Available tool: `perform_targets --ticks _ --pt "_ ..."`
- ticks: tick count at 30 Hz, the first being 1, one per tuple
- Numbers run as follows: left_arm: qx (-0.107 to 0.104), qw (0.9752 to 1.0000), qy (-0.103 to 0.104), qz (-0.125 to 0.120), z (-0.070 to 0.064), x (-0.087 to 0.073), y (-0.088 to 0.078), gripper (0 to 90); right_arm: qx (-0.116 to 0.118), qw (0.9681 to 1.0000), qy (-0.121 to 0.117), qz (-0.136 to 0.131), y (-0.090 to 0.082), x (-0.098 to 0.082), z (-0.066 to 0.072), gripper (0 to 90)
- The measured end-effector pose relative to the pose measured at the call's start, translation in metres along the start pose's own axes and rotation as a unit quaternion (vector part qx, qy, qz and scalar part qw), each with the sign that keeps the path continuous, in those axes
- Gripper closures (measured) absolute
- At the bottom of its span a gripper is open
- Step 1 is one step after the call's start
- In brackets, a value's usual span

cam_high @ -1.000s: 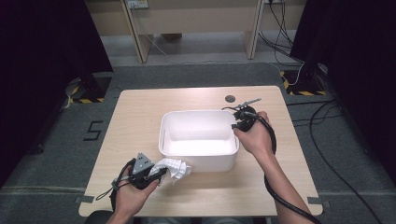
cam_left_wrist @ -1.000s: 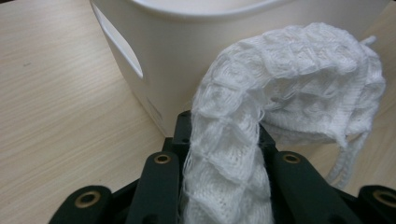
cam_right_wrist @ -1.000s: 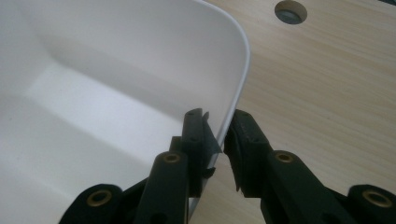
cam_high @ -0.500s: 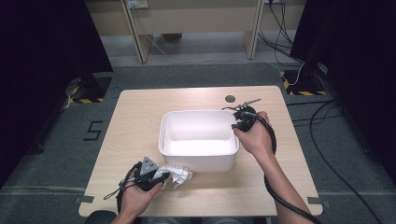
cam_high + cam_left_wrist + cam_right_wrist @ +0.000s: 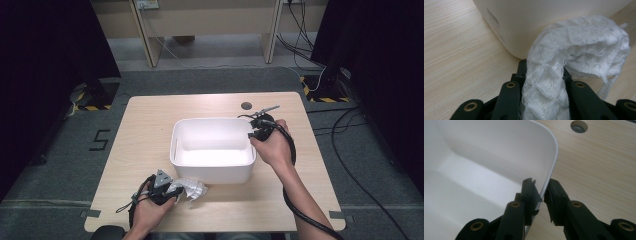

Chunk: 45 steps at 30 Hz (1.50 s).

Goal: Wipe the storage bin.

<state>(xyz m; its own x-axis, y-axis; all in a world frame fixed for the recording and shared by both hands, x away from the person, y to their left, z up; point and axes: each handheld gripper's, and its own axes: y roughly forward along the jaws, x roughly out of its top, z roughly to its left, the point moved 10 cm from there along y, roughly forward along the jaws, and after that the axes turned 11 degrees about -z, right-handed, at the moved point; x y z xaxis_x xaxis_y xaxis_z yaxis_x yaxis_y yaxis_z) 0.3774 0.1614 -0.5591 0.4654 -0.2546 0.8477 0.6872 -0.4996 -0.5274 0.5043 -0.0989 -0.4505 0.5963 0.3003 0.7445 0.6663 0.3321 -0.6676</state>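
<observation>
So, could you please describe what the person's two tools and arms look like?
Both tools are black, each with two flat jaws joined by brass-coloured rivets. The left tool carries a grey three-cornered plate on top and trails a thin black cable. The right tool trails a thick black cable along the forearm. No sleeves show on the forearms.

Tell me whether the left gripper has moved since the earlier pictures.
Yes. The left gripper, shut on the white cloth, has drawn toward the table's near edge, away from the white tub.
</observation>
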Motion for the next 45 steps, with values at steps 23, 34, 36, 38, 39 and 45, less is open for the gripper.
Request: perform_targets --ticks 23,34,36,38,39,45 --pt "-0.023 0.9996 0.016 -0.008 -0.021 0.007 -0.009 71.1 0.009 0.9998 0.014 -0.010 -0.008 0.002 0.003 68.3" --pt "-0.033 0.9989 0.023 -0.022 -0.033 0.016 -0.014 71.0 0.014 0.9998 0.011 0.012 -0.012 -0.007 0.005 75.0" --pt "-0.034 0.9988 0.024 -0.023 -0.034 0.018 -0.015 71.0 0.014 0.9998 0.010 0.014 -0.013 -0.007 0.006 75.5" --pt "-0.035 0.9988 0.025 -0.025 -0.035 0.020 -0.015 71.0 0.011 0.9998 0.008 0.017 -0.012 -0.006 0.006 75.9" --pt "-0.036 0.9986 0.025 -0.029 -0.035 0.021 -0.015 71.0 0.011 0.9998 0.004 0.016 -0.012 -0.006 0.005 76.3" --pt "-0.038 0.9984 0.029 -0.030 -0.038 0.024 -0.016 71.0 0.003 0.9999 0.005 0.011 -0.007 -0.001 -0.001 79.9"
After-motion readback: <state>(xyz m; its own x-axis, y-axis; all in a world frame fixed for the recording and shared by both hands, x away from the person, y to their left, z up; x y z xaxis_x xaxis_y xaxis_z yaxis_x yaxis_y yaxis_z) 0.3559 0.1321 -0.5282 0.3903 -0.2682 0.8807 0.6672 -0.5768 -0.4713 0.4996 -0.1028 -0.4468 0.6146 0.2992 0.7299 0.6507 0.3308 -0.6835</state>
